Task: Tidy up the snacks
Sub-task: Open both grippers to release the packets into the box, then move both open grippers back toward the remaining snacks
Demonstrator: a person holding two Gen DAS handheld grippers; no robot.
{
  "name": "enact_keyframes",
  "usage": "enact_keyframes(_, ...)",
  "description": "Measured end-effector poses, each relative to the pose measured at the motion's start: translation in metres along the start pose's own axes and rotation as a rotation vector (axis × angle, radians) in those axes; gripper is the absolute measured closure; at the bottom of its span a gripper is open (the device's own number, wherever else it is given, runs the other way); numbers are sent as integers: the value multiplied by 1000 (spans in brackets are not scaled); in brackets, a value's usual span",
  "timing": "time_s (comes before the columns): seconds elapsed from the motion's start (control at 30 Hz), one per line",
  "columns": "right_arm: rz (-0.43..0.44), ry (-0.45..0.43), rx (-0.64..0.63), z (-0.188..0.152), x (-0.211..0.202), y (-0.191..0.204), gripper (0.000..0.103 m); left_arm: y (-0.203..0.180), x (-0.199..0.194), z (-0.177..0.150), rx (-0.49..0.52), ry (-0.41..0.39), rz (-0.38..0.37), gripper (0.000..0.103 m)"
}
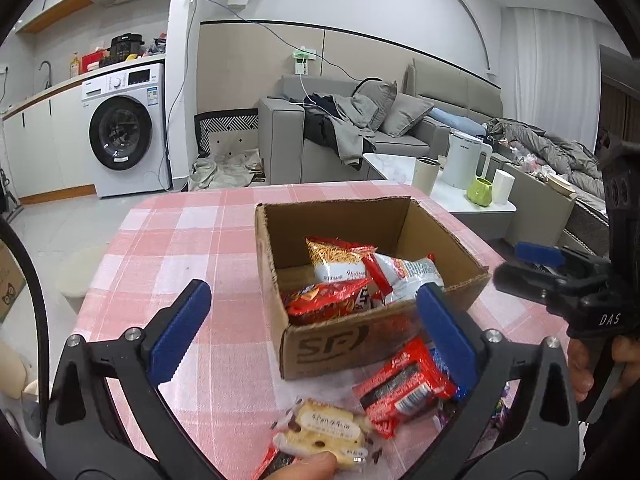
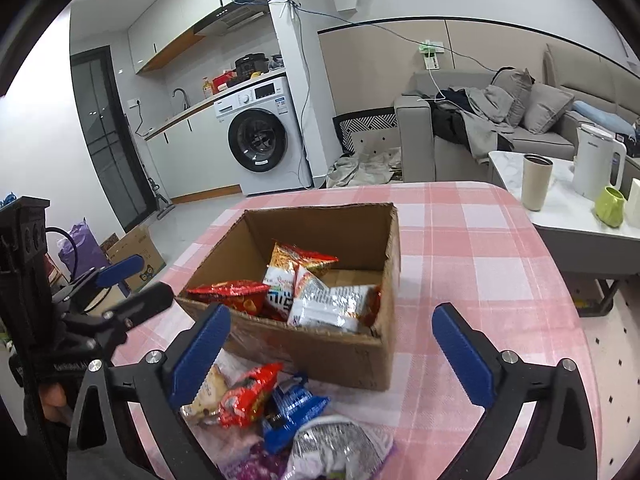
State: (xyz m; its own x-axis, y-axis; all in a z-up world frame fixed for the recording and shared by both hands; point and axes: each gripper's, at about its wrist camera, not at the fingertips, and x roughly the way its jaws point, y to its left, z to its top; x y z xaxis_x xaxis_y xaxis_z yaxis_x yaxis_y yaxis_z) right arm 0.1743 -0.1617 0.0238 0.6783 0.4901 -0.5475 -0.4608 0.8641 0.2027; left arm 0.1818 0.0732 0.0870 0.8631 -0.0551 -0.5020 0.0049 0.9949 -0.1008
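An open cardboard box (image 1: 344, 344) stands on the pink checked tablecloth (image 1: 180, 240) and holds several snack packets (image 1: 352, 276). It also shows in the right wrist view (image 2: 320, 356). Loose snacks lie in front of it: a red packet (image 1: 404, 388), a pale cake packet (image 1: 320, 432), a blue packet (image 2: 296, 404) and a silver packet (image 2: 340, 448). My left gripper (image 1: 316, 332) is open and empty above the loose snacks. My right gripper (image 2: 332, 348) is open and empty above the pile, near the box's front wall.
A low white table (image 2: 560, 216) with a kettle (image 2: 596, 168), a cup and a green mug (image 2: 610, 200) stands to the right. A grey sofa (image 1: 360, 132) and a washing machine (image 1: 124, 128) are behind. A cardboard box (image 2: 136, 252) sits on the floor at left.
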Motion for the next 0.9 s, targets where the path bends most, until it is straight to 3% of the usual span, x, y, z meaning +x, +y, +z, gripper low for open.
enact_keyframes(0.27,-11,27,-12,-24,-18,-3,0,8,-20,-22,-4,33,12,1)
enact_keyframes(0.57,-21,72,-44,-29,-20,-4,0,9,-19,-35,-7,102,-8,1)
enact_keyframes(0.9,-31,132,-55,-36,-17,-17,0,7,-21,-41,18,121,-5,1)
